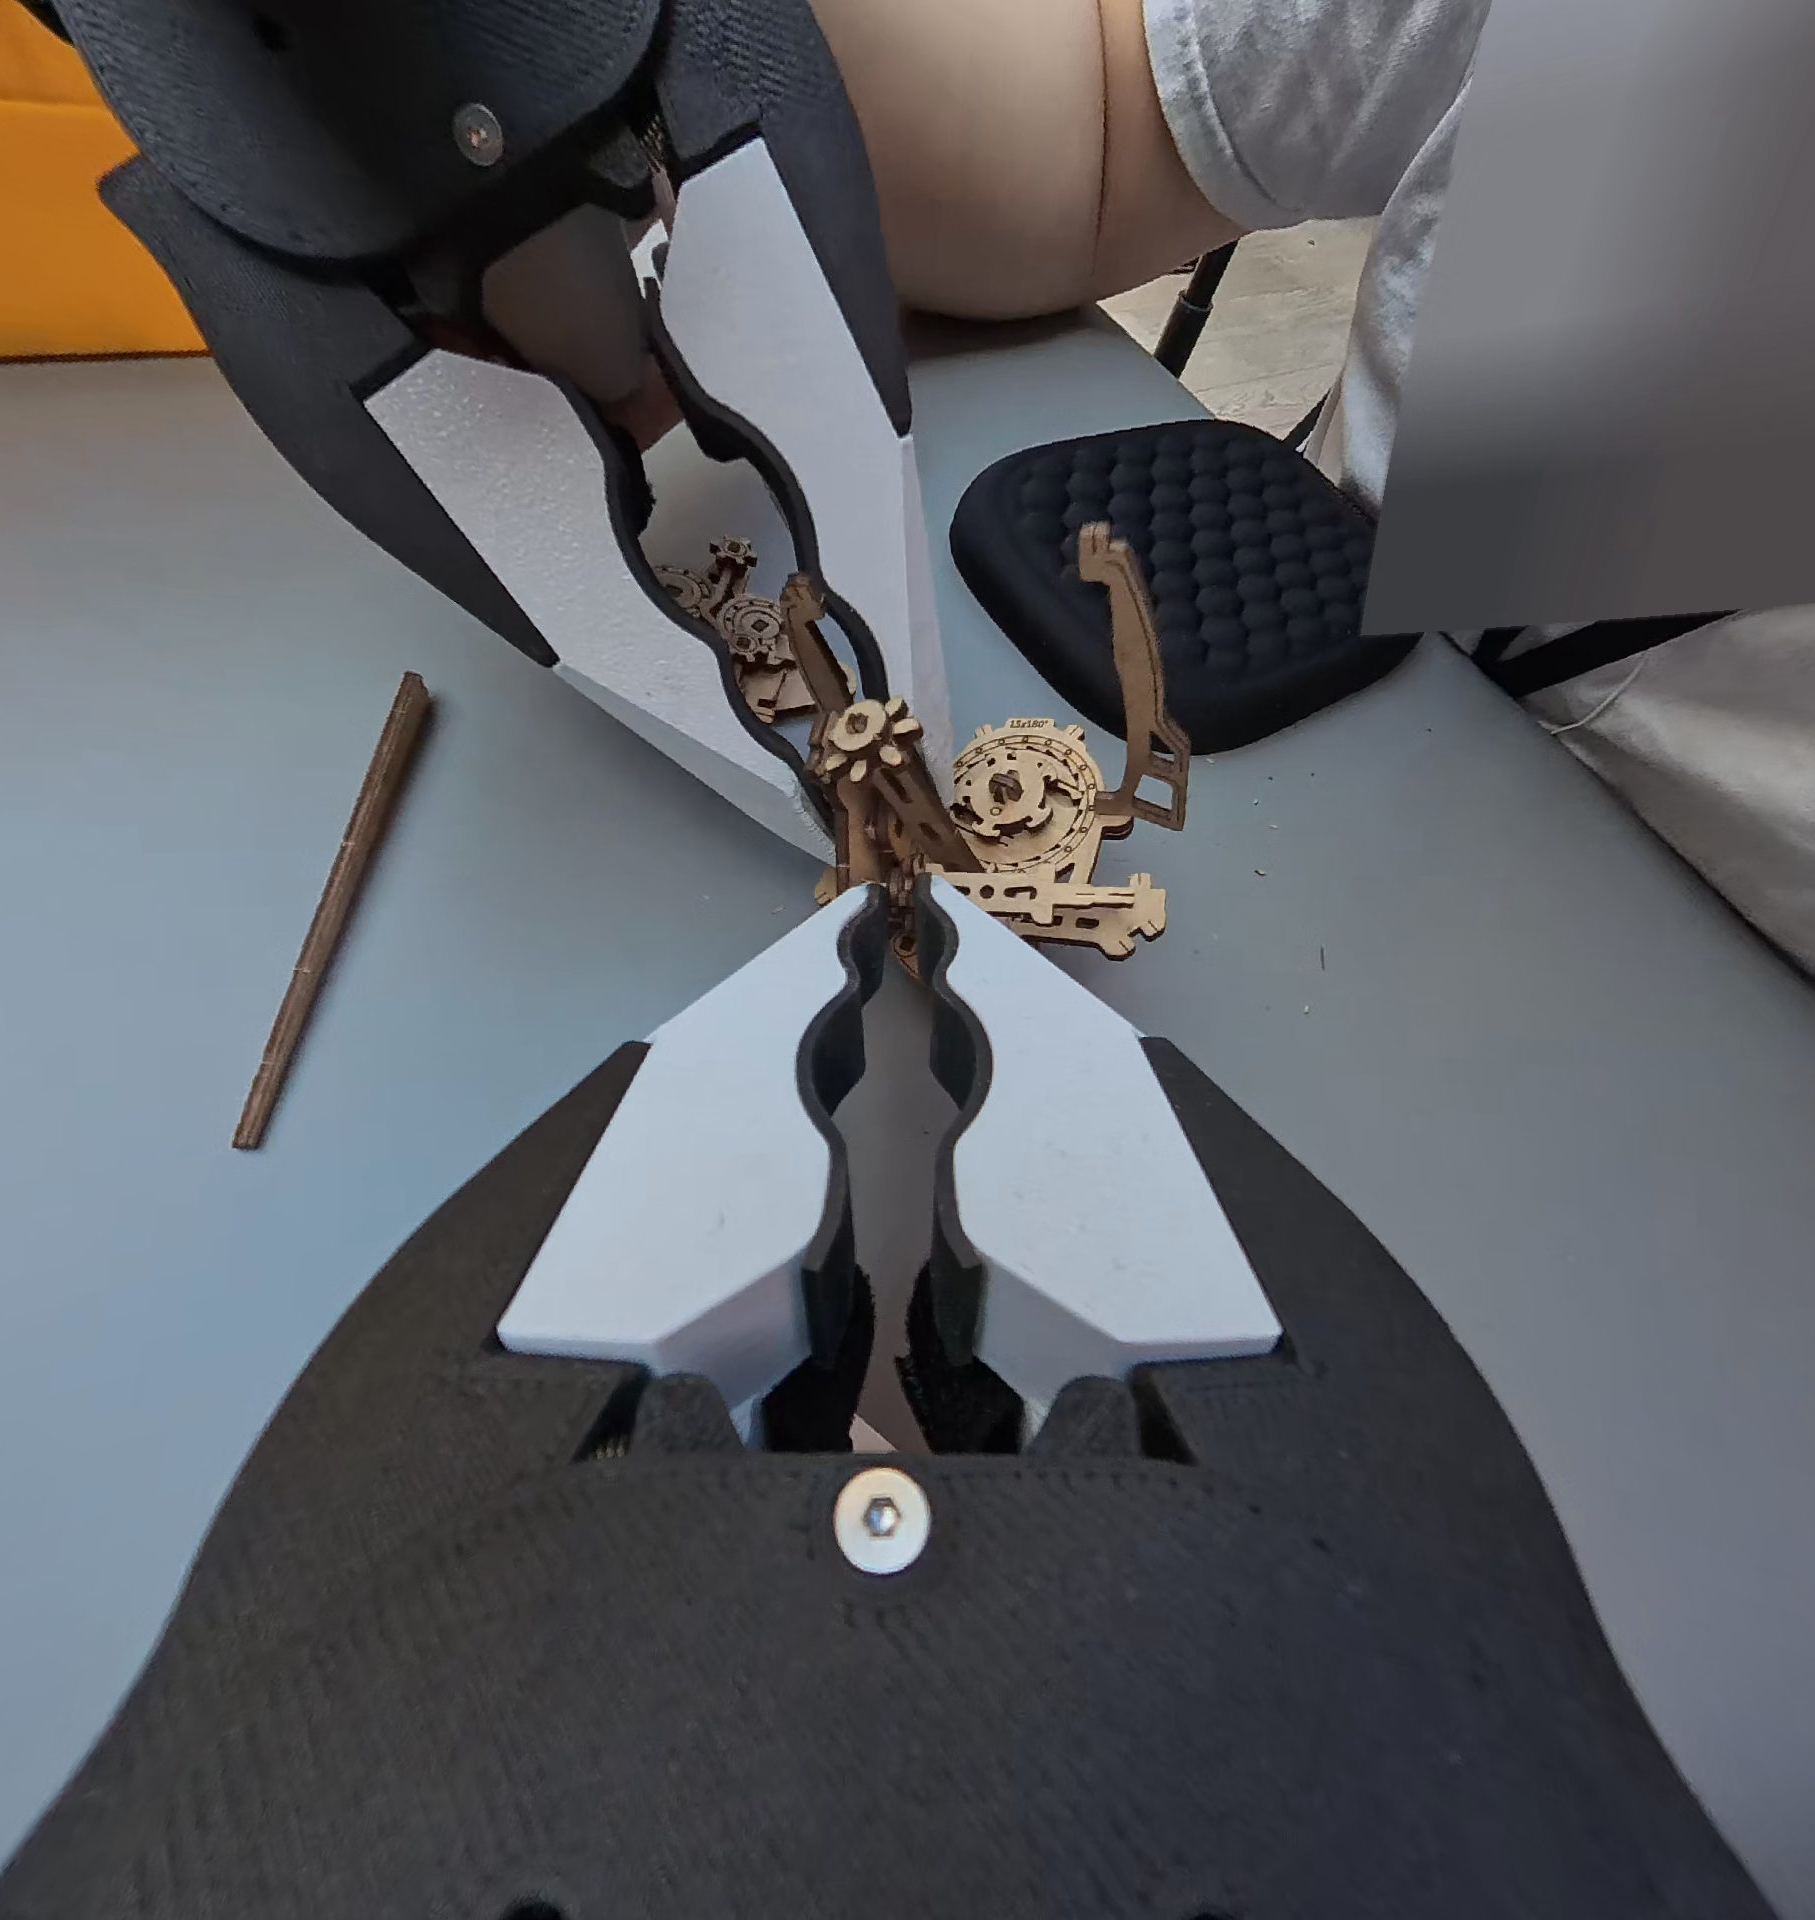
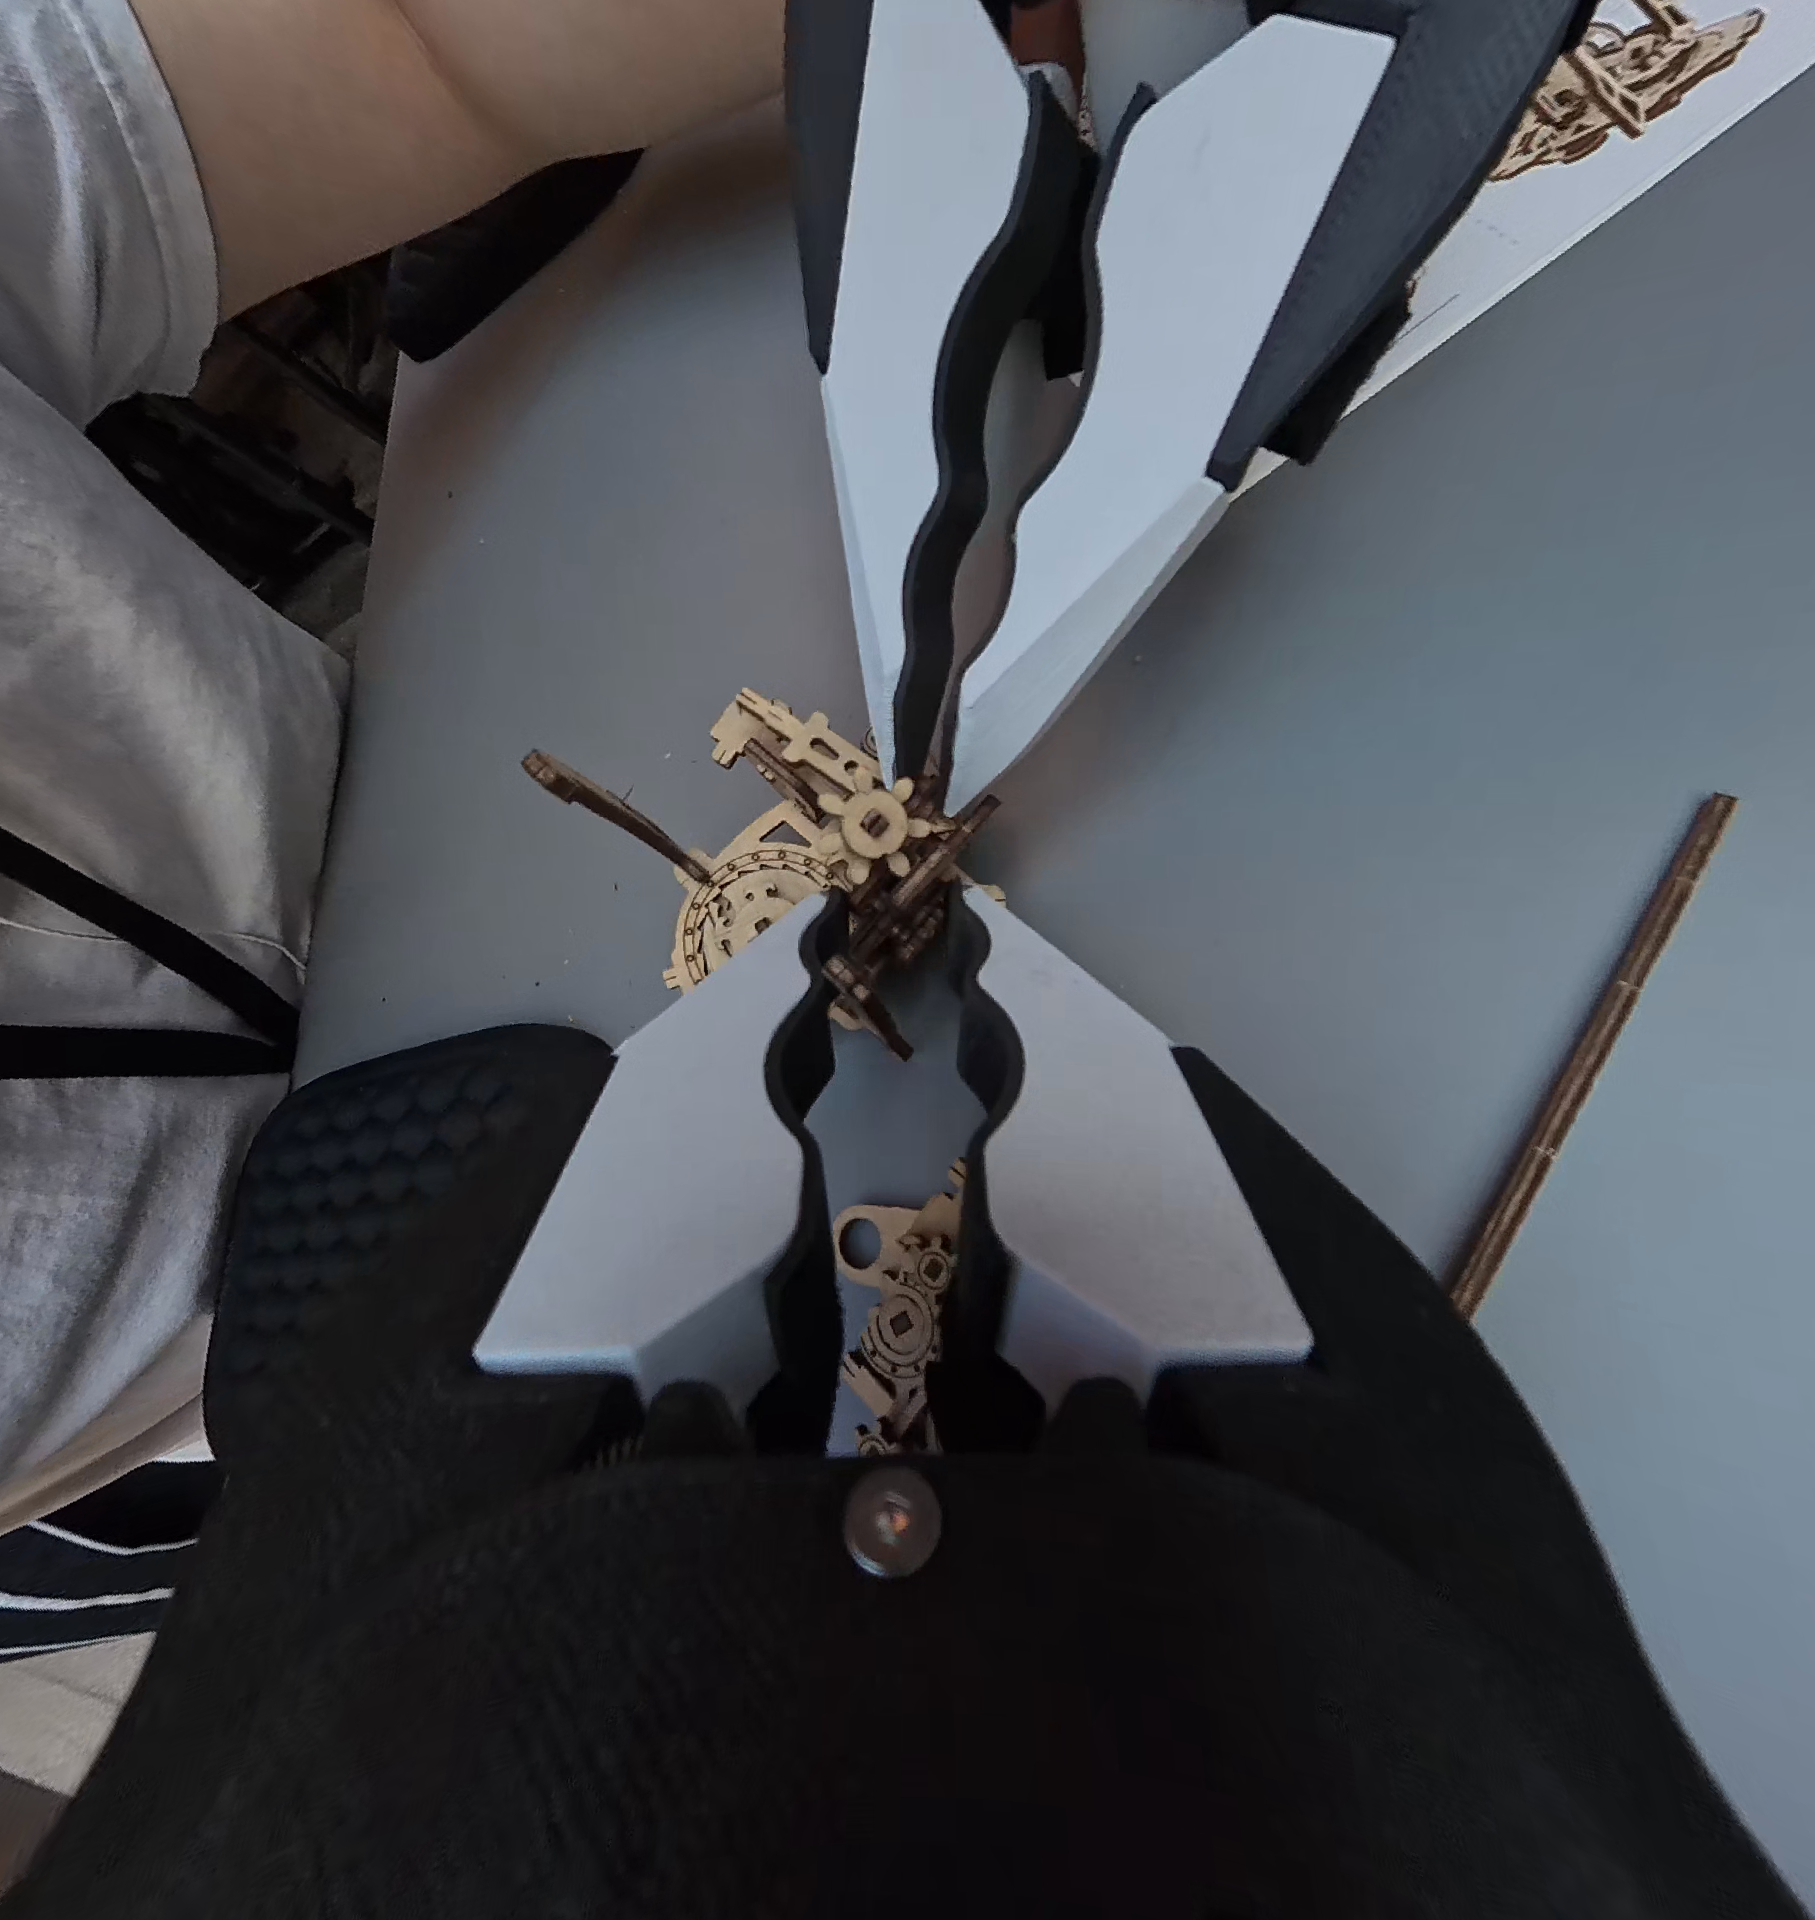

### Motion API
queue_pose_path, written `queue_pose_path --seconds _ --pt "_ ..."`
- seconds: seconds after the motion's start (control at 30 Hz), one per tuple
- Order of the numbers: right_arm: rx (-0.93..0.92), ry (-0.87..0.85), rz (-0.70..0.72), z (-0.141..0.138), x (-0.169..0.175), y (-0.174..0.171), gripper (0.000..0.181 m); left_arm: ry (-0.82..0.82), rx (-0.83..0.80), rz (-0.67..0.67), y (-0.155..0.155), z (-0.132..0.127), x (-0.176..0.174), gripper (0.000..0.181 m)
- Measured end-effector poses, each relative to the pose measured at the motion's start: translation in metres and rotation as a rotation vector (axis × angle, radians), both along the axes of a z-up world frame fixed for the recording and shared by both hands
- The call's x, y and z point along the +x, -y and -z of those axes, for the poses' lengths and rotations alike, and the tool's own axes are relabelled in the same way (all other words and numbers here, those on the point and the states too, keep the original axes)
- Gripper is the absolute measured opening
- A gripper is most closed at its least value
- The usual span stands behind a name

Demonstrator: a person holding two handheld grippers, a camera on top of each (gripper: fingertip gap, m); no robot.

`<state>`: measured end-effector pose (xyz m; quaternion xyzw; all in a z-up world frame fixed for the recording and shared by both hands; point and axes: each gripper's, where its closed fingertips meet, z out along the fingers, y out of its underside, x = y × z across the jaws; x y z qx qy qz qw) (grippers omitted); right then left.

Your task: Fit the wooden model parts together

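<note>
A small wooden sub-assembly with a gear is held above the grey table between both grippers. My left gripper is shut on its thin lower edge. My right gripper is shut on its dark stacked plates; the gear sits just beyond its tips. The right gripper reaches in from the upper left in the left wrist view; the left gripper comes in from above in the right wrist view. A wooden model with a round dial and a curved lever lies just behind.
A long thin wooden stick lies on the table to the left. More loose wooden gear parts lie under my right gripper. A black chair seat stands at the table's edge beside a person's arm. A printed sheet lies far right. The grippers are tip to tip, or close to it.
</note>
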<state>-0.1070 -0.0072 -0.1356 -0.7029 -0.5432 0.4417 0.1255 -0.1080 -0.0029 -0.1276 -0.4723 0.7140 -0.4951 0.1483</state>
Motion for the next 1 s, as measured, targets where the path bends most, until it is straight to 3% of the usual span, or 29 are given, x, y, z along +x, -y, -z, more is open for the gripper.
queue_pose_path --seconds 0.3,0.53,0.83,1.0 --pt "-0.07 -0.013 0.006 0.001 0.003 -0.002 0.017 0.024 0.115 -0.091 -0.011 0.004 0.003 0.004" --pt "-0.08 -0.02 -0.003 0.001 0.001 0.0 0.017 0.028 0.117 -0.123 -0.009 0.005 0.002 0.002" --pt "-0.104 -0.028 0.012 0.001 0.001 -0.002 0.017 0.008 -0.012 -0.27 -0.024 -0.006 0.001 0.016" --pt "-0.094 -0.025 0.01 0.001 0.002 -0.002 0.017 -0.157 -0.123 -0.339 -0.016 0.006 -0.021 0.028"
